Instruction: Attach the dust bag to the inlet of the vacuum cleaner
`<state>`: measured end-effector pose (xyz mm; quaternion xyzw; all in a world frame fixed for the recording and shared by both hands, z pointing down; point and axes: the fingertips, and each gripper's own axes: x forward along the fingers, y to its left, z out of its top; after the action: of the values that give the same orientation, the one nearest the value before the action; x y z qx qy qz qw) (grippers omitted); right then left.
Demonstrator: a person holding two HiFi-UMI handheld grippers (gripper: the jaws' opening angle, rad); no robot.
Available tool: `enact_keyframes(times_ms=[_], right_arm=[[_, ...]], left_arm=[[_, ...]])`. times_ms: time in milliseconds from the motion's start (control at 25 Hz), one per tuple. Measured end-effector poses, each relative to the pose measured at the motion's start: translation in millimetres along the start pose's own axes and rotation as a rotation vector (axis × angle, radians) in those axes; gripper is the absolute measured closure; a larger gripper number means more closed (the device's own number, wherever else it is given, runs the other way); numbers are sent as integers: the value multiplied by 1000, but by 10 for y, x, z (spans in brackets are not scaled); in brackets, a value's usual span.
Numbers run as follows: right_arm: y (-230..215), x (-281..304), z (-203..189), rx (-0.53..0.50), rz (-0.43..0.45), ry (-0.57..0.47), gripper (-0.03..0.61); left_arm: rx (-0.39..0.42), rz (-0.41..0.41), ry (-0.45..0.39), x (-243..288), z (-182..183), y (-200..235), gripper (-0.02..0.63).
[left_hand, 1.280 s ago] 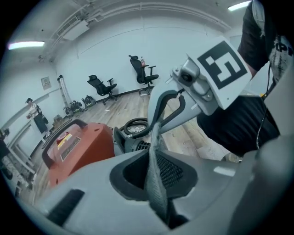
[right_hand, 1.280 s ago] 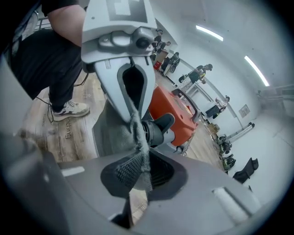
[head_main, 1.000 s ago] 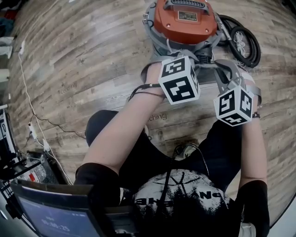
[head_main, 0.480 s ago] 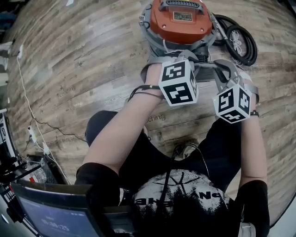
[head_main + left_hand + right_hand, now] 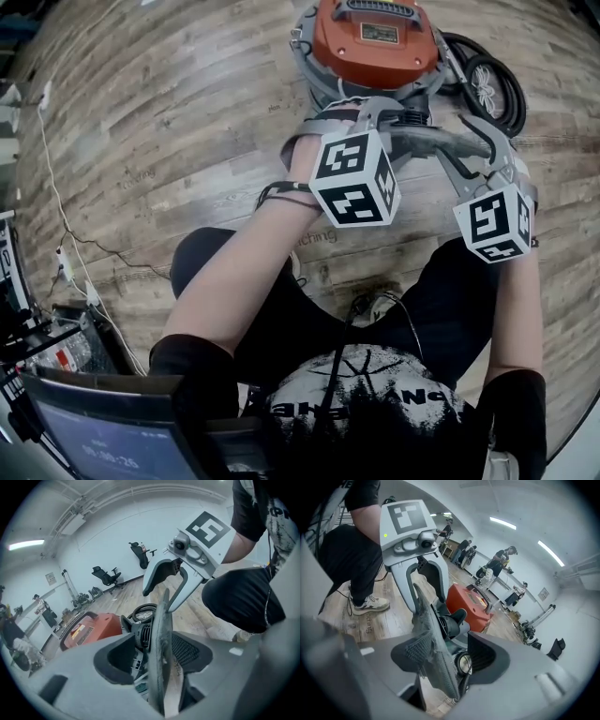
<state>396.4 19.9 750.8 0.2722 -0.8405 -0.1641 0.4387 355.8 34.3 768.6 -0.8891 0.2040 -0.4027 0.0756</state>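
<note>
We are at the letting-go step. The orange vacuum cleaner (image 5: 375, 42) sits on the wooden floor (image 5: 169, 122) at the upper centre of the head view, with its coiled hose (image 5: 487, 84) to the upper right. Both claws meet just below it.

The left claw (image 5: 157, 659) has just been opening and its jaws now stand wide apart. The dust bag (image 5: 161, 630) shows edge-on between them as a thin grey sheet up the middle of the left gripper view, and neither pad presses on it. The right claw (image 5: 452, 656) has just been opening too. The bag's grey fabric hangs between its jaws, lying against the pad at the picture's left while the other pad stands clear.

Just behind the bag in the left gripper view we see the black ribbed inlet (image 5: 139, 634). The bag is at it, but we cannot tell whether it is fully seated.

We judge the fitting itself all but done. The next move calls for backing both claws off the sheet without snagging the fabric, above all on the right, where it drapes on a pad. Then we would check that the bag holds on the inlet by itself.
</note>
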Motion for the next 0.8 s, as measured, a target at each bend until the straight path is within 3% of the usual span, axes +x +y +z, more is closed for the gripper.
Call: enact_keyframes(times_ms=[80, 200, 280, 640, 720, 800], right_arm=[[-35, -78, 81, 42, -6, -49, 352], [-80, -177, 257, 102, -12, -167, 503], [-92, -213, 353, 110, -14, -231, 572], [2, -64, 708, -42, 48, -292, 574], [34, 1, 741, 2, 66, -306, 574], [29, 89, 871, 181, 70, -380, 574]], left_arm=[[-18, 33, -60, -123, 70, 52, 380], [-21, 116, -181, -376, 230, 156, 608], [-51, 140, -225, -498, 263, 195, 611], [-205, 147, -296, -906, 22, 388, 612], [-227, 151, -311, -967, -66, 433, 612], [-241, 141, -314, -993, -200, 481, 612]])
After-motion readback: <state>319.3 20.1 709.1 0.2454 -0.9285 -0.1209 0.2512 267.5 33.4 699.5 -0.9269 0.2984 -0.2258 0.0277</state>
